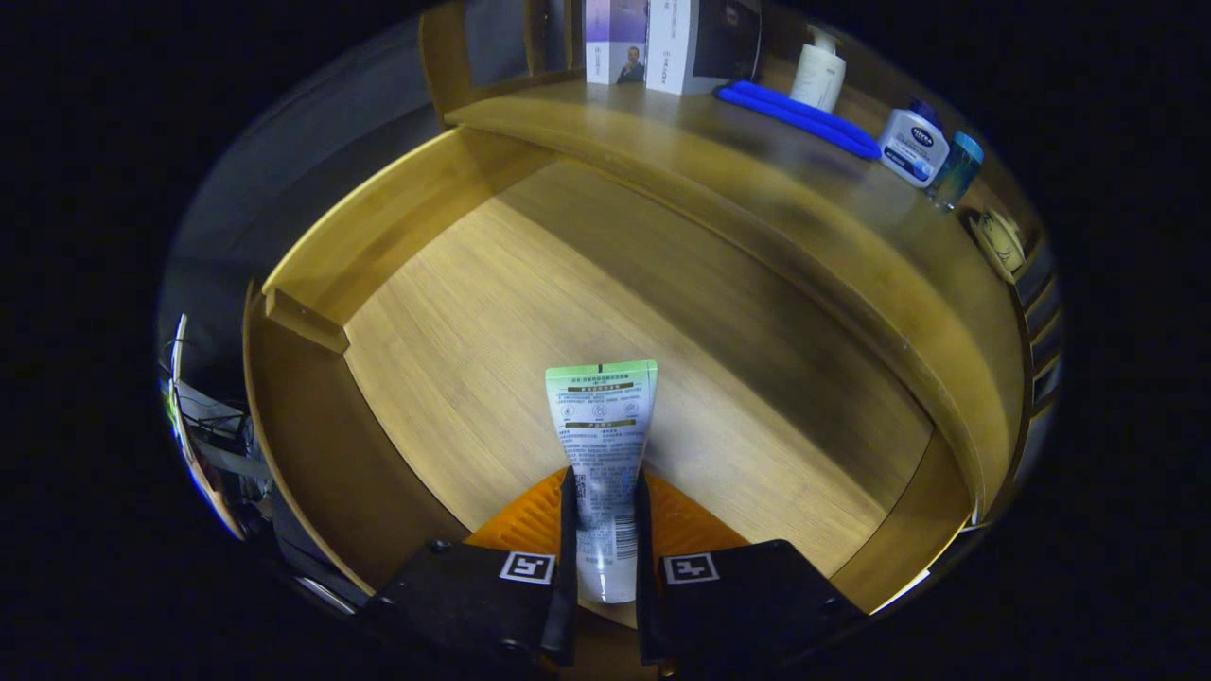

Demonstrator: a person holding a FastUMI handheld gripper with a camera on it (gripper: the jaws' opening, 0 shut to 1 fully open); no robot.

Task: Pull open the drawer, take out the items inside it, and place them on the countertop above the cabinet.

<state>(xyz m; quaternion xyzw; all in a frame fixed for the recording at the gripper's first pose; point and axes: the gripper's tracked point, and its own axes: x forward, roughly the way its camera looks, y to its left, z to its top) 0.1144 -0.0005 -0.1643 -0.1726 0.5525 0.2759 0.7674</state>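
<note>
A white squeeze tube (603, 445) with a green crimped end stands up between my two fingers, its label facing me. My gripper (605, 501) is shut on the tube, both pads pressing its sides. Below and beyond it lies the open wooden drawer (312, 322), its bare plank floor showing under the tube. The cabinet's wooden countertop (719, 180) runs along the far side of the drawer, above its back edge.
On the countertop stand two boxes (662, 43), a white pump bottle (818, 76), a long blue item (799, 118), a white-and-blue bottle (913, 144) and a teal bottle (957, 168). A wooden post (445, 57) rises at the counter's far left corner.
</note>
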